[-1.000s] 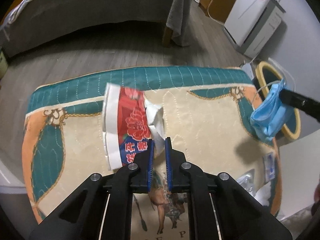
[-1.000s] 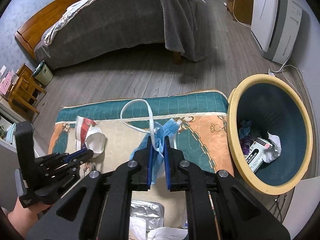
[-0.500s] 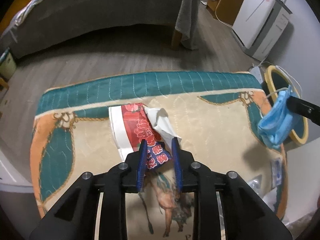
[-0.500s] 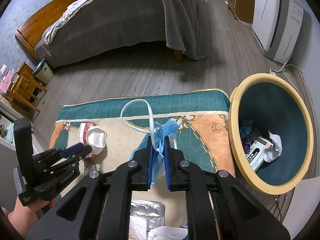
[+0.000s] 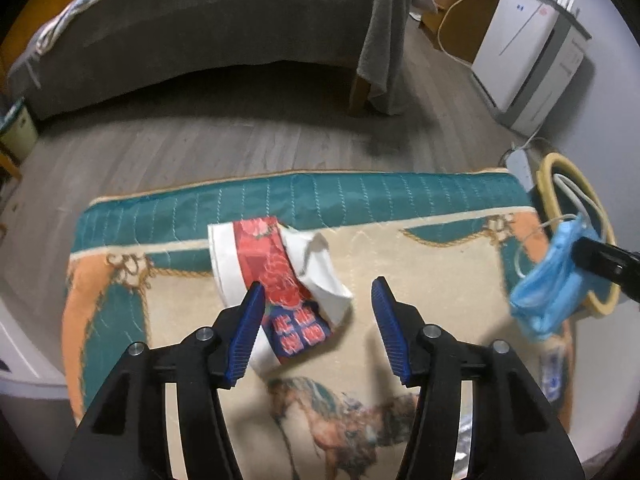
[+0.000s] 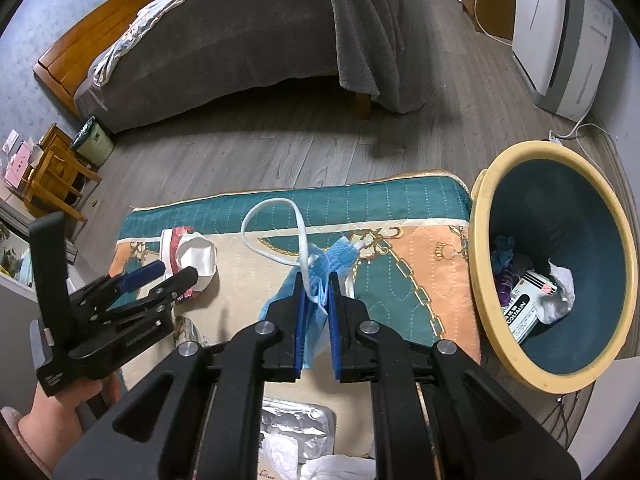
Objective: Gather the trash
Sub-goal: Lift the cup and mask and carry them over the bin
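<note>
The left tongs (image 5: 318, 300) are spread wide, their blue pads apart over a crushed paper cup (image 5: 280, 280) printed in red and blue, which lies on its side on the quilted mat (image 5: 440, 280) covering the surface. The left pad is seen against the cup's near wall; whether it touches cannot be told. The right pad stands well clear of the cup. The right tongs (image 6: 317, 316) are clamped on a blue face mask (image 6: 320, 264), whose white ear loop (image 6: 272, 220) arches above the pads. The mask is held above the mat, short of the yellow-rimmed bin (image 6: 504, 344) just beside the surface's right end. A small carton (image 6: 524, 304) and crumpled white paper (image 6: 560, 296) already lie in that bin.

The step in hand is judged to be twofold: the mask is being carried to the bin, and the cup is being lined up for a grasp. Next, the right tongs would need to be brought over the bin's mouth and opened, while the left tongs would need to be lowered around the cup and closed on it.

A second ago the left tongs were nearly closed at the cup's edge; half a second ago they were partly open, and now they are wide. The cup lies flatter on the mat. The mask's grip is unchanged.
</note>
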Demonstrator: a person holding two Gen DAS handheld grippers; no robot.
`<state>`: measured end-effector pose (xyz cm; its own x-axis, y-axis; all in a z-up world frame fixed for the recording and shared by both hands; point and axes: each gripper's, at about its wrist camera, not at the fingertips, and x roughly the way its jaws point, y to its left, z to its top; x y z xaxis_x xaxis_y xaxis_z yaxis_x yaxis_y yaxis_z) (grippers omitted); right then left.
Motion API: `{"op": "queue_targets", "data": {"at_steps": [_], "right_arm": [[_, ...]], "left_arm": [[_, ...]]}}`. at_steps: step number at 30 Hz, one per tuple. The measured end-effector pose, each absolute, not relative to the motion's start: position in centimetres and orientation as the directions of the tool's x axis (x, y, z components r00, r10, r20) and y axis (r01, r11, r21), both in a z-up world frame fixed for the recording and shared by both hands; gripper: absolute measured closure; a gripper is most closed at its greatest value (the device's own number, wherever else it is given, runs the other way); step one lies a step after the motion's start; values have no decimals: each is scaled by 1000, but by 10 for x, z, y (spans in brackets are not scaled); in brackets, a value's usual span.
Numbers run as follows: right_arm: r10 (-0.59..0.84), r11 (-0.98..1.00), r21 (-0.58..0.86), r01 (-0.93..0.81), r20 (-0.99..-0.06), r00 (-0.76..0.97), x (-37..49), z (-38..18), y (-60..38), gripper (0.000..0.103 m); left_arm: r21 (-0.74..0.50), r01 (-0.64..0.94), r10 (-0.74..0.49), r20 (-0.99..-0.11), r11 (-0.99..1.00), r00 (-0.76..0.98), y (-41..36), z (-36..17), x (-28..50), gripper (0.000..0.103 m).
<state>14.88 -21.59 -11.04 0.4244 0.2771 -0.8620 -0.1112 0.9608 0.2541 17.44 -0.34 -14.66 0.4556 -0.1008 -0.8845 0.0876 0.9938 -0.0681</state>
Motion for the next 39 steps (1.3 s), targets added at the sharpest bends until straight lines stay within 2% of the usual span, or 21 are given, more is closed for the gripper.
{"op": "queue_targets", "data": {"at_steps": [2, 3, 4, 14, 26, 39], "right_arm": [[277, 961, 252, -116, -863, 422, 149, -111, -215, 94], [276, 961, 250, -119, -864, 421, 149, -112, -215, 94], [275, 961, 248, -120, -864, 421, 148, -112, -216, 94], [272, 960, 272, -72, -833, 481, 148, -88, -237, 94], [187, 971, 241, 9, -776, 603, 136, -44, -301, 93], [81, 959, 238, 152, -747, 660, 119, -35, -399, 93]], "left_arm": [[-53, 79, -84, -882, 995, 464, -3, -148, 179, 72], [-59, 83, -91, -884, 995, 459, -3, -150, 181, 86], [-58, 88, -92, -885, 994, 457, -3, -152, 182, 92], [17, 204, -99, -835, 979, 542, -26, -121, 167, 94], [17, 327, -210, -735, 945, 644, -85, -48, 145, 94], [24, 478, -327, -699, 878, 636, -173, -32, 129, 94]]}}
